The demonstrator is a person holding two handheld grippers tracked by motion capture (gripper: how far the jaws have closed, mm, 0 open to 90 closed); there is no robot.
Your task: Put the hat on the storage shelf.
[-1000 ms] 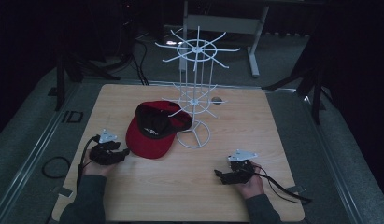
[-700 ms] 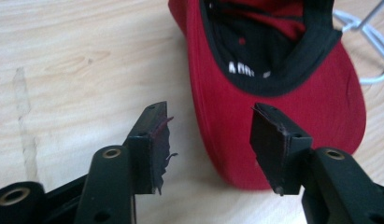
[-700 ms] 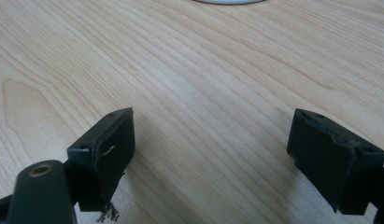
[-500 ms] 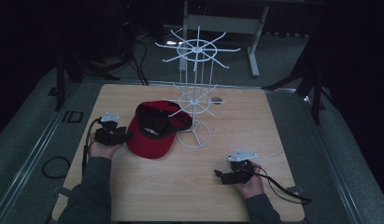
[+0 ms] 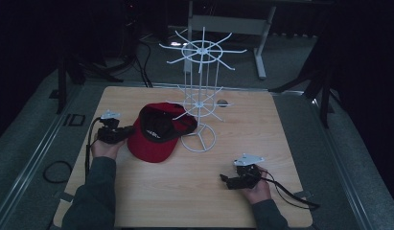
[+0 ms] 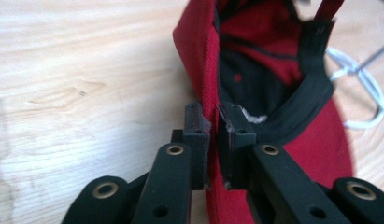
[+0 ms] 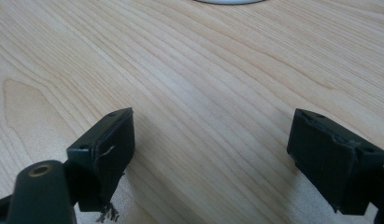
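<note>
- Left gripper (image 6: pixel 213 135): jaws just closed, pinching the stiff fabric edge of the red cap (image 5: pixel 156 139).
- Cap lies crown-down on the wood-grain table (image 5: pixel 261 139), touching the white wire rack (image 5: pixel 200 96).
- Right gripper (image 7: pixel 213 154): jaws spread, nothing between.

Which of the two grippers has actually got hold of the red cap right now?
The left gripper: its jaws are pinched on the red cap's side wall. The right gripper stands open over bare table, well apart from the cap.
</note>
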